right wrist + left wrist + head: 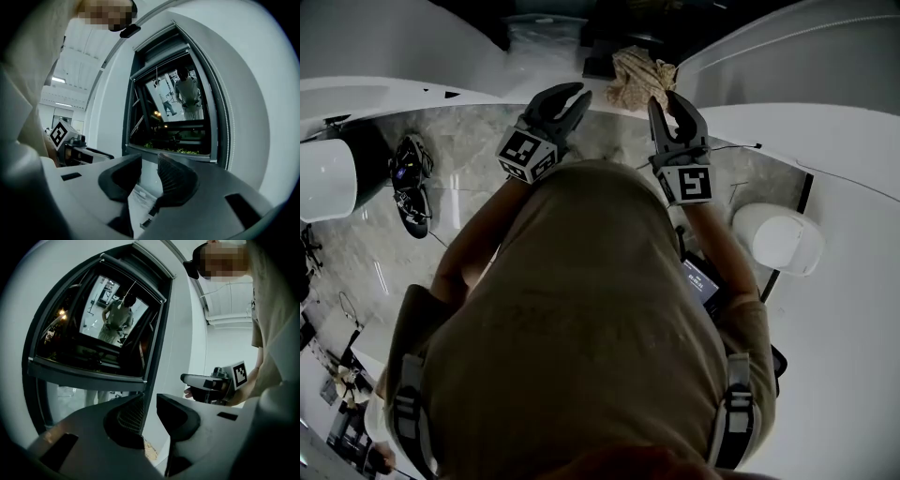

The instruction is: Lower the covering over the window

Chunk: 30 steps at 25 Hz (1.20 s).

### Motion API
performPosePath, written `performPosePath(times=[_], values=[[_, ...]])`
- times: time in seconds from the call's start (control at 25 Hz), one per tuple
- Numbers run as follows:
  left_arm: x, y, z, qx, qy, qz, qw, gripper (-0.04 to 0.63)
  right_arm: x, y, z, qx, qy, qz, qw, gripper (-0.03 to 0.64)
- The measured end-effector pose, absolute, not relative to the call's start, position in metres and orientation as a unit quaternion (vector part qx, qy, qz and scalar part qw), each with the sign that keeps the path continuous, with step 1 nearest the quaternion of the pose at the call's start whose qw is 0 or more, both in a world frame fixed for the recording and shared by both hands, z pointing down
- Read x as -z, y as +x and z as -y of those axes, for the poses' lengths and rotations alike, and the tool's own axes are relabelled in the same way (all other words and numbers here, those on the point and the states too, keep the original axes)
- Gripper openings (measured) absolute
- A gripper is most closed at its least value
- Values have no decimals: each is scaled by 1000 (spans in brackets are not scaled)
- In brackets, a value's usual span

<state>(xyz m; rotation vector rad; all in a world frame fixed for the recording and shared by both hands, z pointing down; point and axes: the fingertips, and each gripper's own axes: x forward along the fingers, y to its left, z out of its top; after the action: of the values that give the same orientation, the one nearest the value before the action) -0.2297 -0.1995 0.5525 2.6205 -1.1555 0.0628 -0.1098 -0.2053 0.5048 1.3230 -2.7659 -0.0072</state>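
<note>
The left tool (150, 401) and the right tool (149, 161) are both half open and hold nothing. The window (180, 112) is ahead of them, and its covering (161, 49) seems rolled up above. Reach high, pinch its lower edge squarely, and draw it down evenly.

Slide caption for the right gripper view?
Right gripper, fingers apart and empty, facing the dark window; left gripper alongside.
</note>
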Motion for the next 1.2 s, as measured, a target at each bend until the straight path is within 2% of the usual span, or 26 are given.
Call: performPosePath(times=[0.2, 0.44, 0.92, 1.2], values=[[-564, -228, 170, -43, 920, 373, 114, 89, -507, -126, 183, 47, 452, 889, 55, 92], [-567, -221, 183, -59, 927, 356, 99, 89, -514, -142, 194, 55, 445, 892, 66, 92], [-571, -234, 167, -63, 926, 357, 109, 89, -514, -137, 180, 52, 473, 878, 55, 92], [-577, -260, 134, -61, 929, 344, 119, 89, -524, -155, 141, 49, 494, 865, 73, 92]])
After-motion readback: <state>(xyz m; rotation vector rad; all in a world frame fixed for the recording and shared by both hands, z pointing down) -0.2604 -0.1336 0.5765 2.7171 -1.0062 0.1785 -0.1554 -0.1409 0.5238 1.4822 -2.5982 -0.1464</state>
